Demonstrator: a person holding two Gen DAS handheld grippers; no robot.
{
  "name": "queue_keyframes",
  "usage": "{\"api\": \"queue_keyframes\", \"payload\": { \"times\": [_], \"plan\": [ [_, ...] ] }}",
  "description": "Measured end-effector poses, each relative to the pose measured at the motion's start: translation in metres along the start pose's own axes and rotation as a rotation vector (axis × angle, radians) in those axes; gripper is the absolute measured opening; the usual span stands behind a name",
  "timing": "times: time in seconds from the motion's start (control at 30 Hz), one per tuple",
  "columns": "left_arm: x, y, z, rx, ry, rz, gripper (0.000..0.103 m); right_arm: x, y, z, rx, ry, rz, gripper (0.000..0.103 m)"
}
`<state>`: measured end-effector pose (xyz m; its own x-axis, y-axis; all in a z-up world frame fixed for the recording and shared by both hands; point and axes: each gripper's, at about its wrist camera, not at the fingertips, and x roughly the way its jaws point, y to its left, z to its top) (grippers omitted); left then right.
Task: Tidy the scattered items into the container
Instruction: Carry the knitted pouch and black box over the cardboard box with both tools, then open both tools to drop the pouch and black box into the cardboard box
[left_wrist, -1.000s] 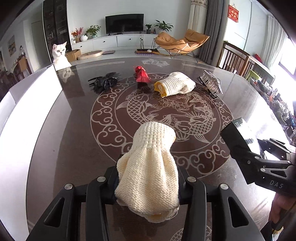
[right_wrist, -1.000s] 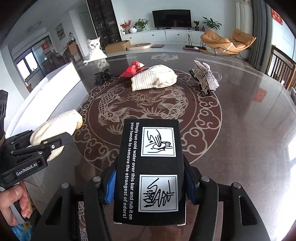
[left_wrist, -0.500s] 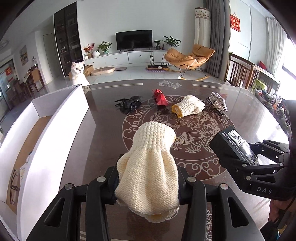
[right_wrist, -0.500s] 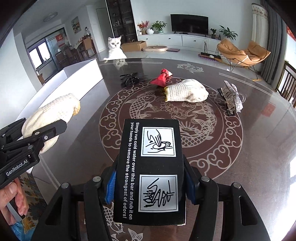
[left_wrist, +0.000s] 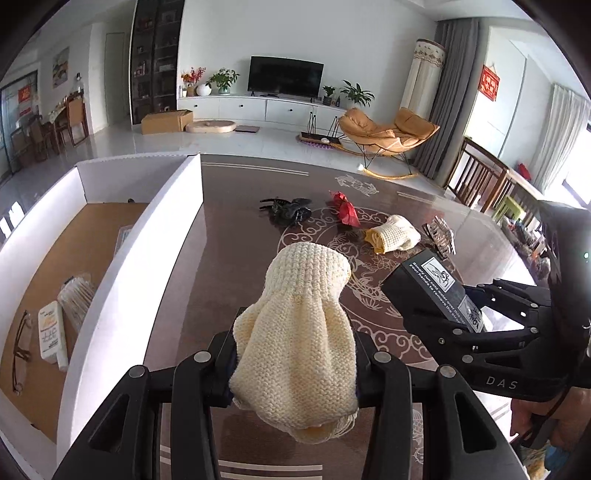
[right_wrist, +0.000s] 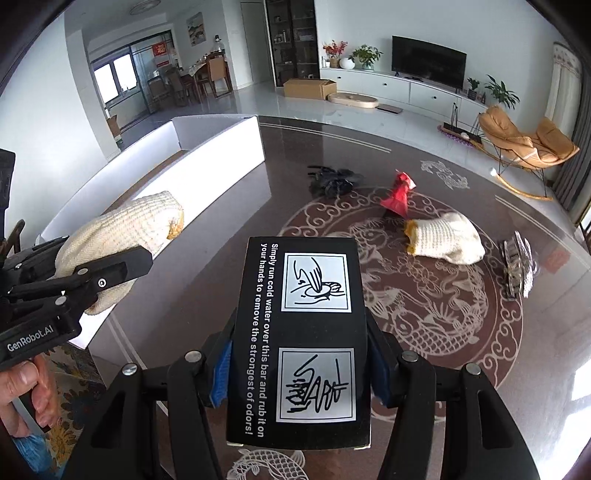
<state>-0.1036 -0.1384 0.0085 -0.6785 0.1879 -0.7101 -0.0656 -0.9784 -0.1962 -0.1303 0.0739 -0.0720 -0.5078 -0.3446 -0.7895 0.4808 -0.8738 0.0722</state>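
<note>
Cream knit glove (left_wrist: 295, 332) in left gripper (left_wrist: 293, 363), black printed box (right_wrist: 301, 332) in right gripper (right_wrist: 299, 369).

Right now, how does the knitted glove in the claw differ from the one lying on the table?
The held glove hangs in the air, pinched by the left claw; the table glove lies flat and untouched. The held glove sits near the white box; the table glove rests beside a red packet. Both are cream knit.

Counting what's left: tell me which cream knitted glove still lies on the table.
The cream knitted glove with the yellow cuff, beside the red packet; the other is clamped in the left gripper.
</note>
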Motion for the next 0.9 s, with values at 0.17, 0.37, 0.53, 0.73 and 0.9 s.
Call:
{"api": "queue_keyframes", "payload": {
  "times": [0.17, 0.37, 0.53, 0.73, 0.9],
  "plan": [
    [-0.039, 0.076, 0.033, -0.084, -0.044, 0.040, 0.044, -0.003, 0.055, 0.067, -0.095, -0.059, 0.087, 0.059],
    [-0.061, 0.171, 0.071, -0.139, -0.062, 0.188, 0.044, 0.009, 0.147, 0.148, -0.227, -0.115, 0.207, 0.059],
    [-0.048, 0.229, 0.083, -0.187, -0.034, 0.275, 0.044, 0.052, 0.205, 0.195, -0.319, -0.120, 0.208, 0.059],
    [-0.002, 0.268, 0.078, -0.222, 0.057, 0.305, 0.044, 0.130, 0.232, 0.222, -0.334, -0.009, 0.186, 0.059],
    [0.041, 0.293, 0.075, -0.276, 0.166, 0.337, 0.055, 0.186, 0.232, 0.229, -0.290, 0.066, 0.163, 0.061]
  ]
}}
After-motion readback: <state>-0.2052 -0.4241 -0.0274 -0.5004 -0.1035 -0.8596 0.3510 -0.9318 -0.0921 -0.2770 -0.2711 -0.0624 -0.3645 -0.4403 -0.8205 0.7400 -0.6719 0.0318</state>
